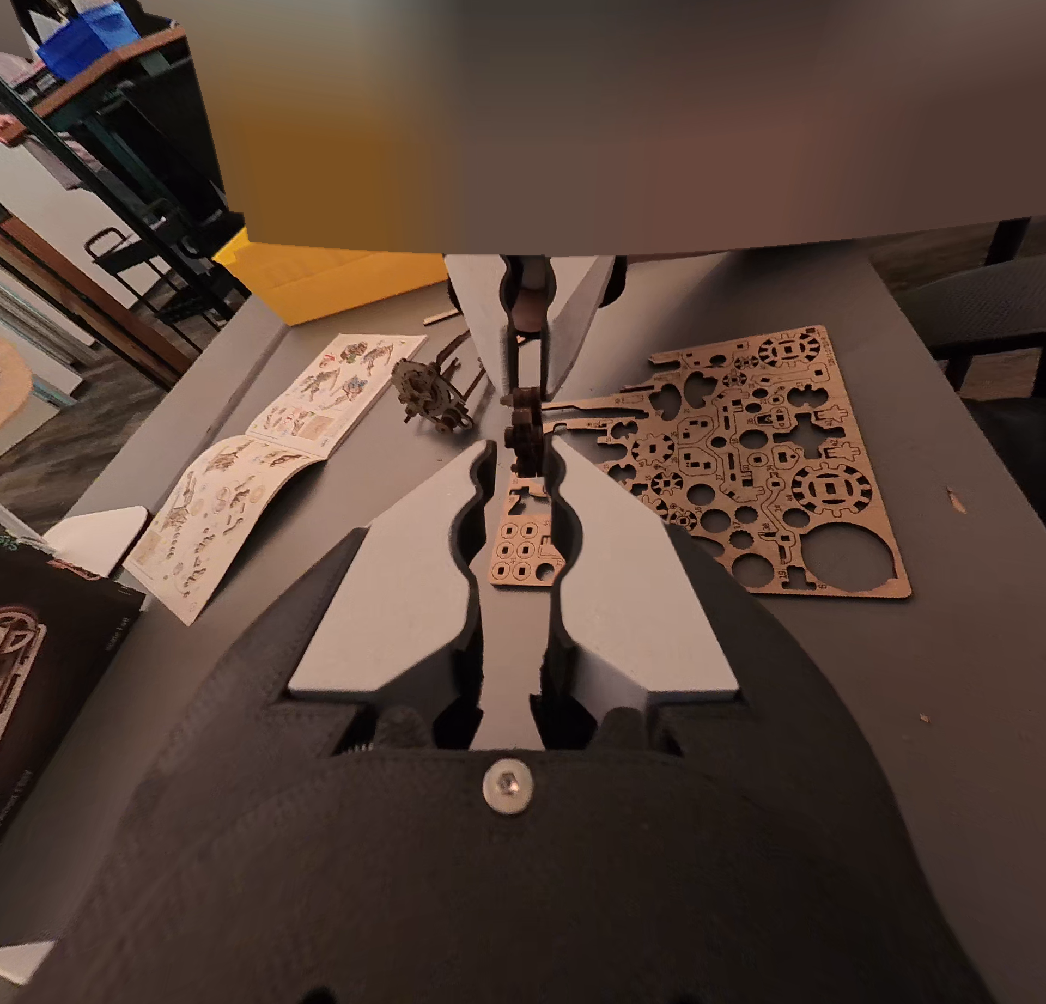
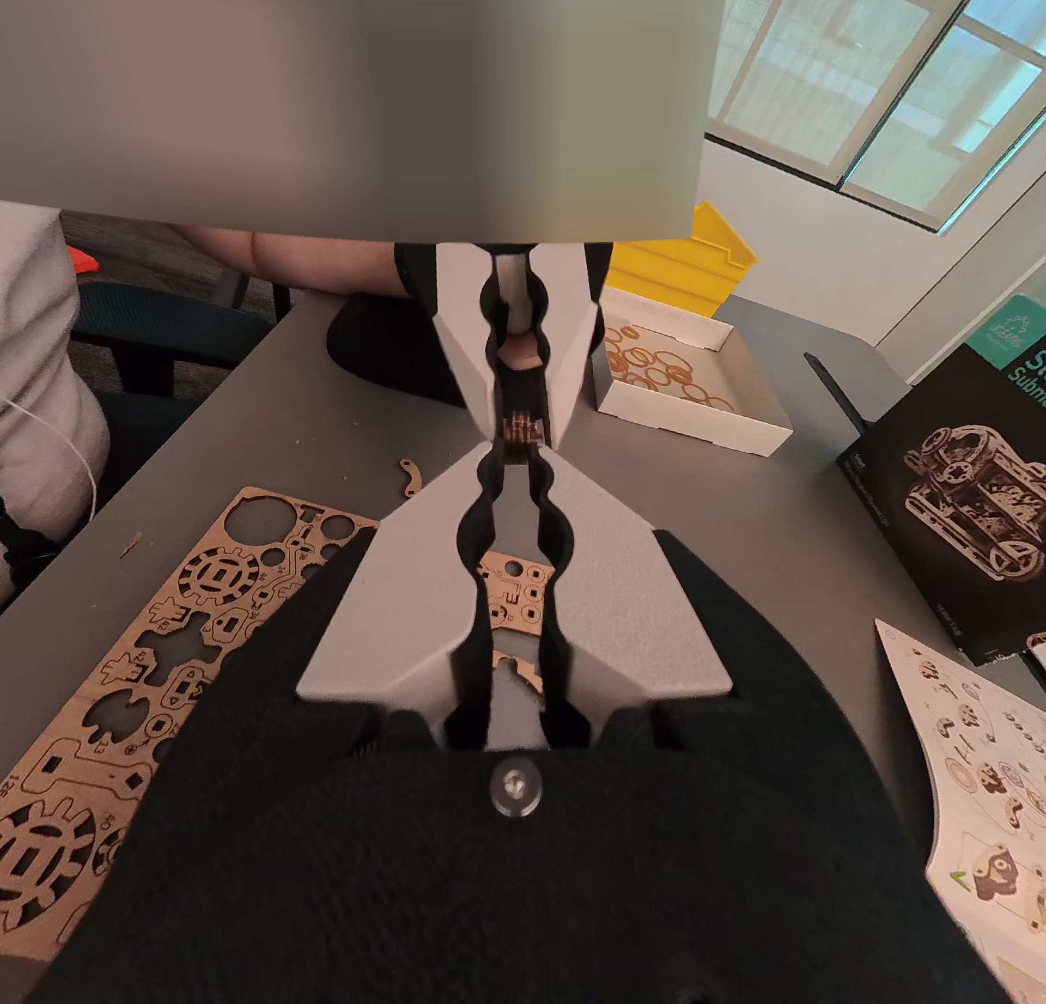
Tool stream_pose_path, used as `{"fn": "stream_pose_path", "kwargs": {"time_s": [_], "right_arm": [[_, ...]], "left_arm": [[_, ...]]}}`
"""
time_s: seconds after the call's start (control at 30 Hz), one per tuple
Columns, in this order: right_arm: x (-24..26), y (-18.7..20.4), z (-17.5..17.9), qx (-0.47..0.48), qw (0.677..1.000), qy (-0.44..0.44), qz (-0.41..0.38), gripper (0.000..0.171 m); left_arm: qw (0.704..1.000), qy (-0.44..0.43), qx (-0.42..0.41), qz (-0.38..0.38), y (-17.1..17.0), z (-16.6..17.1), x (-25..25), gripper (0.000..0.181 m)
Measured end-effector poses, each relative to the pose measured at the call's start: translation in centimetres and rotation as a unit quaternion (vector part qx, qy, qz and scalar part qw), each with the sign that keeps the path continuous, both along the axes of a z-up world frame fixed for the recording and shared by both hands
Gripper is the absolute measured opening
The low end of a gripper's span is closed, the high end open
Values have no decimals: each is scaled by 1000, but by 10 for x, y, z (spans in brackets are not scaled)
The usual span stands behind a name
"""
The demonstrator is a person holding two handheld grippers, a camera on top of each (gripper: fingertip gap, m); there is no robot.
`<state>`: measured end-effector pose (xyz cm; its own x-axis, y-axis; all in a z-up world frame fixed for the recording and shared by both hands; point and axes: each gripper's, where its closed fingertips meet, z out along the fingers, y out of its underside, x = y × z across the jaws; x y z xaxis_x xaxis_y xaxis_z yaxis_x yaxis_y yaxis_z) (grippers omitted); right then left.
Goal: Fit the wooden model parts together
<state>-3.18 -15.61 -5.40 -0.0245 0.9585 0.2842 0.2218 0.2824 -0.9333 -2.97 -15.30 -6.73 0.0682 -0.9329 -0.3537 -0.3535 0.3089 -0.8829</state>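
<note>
Both grippers, left (image 1: 523, 456) and right (image 2: 518, 456), meet tip to tip at frame centre, each pinching narrow on the small wooden assembly (image 1: 523, 430) above the parts sheet (image 1: 753, 467); uneven squeezing could snap or drop it.

The left wrist view is dim and warm-toned — the dark grey tabletop (image 1: 849, 665) reads muddy, and the black gripper body at the bottom sinks into near-shadow with little detail. The right wrist view is brighter and cooler; daylight comes from the large framed window (image 2: 883, 88) at upper right, slightly washed out. Soft shadows only, no hard glare, though the pale laser-cut plywood sheet (image 1: 792, 467) catches a mild sheen. Both views bend strongly at the edges — table lines curve outward. Big smooth blurred patches cover the upper part of each view. The nearest gripper parts look soft, the centre sharper.
</note>
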Motion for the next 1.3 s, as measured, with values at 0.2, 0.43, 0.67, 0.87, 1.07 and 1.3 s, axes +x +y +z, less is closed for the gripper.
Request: {"fn": "stream_pose_path", "kwargs": {"time_s": [0.2, 0.43, 0.67, 0.87, 1.07, 1.3], "right_arm": [[-1, -1, -3, 4, 1000, -4, 3, 7], [1, -3, 4, 25, 999, 19, 9, 7], [1, -4, 3, 52, 998, 19, 14, 7], [-2, -3, 1, 81, 997, 4, -3, 22], [-4, -4, -7, 93, 996, -15, -1, 12], [-3, -4, -8, 74, 997, -20, 1, 12]], "left_arm": [[1000, 6, 22, -6, -3, -1, 0, 11], [1000, -2, 31, 0, -1, 2, 0, 18], [998, 9, 63, -5, -3, 0, 1, 10], [995, 36, 93, -1, -2, -8, 0, 10], [995, 41, 91, -7, -4, -10, 1, 9], [996, 46, 80, -10, -5, -12, 1, 10]]}}
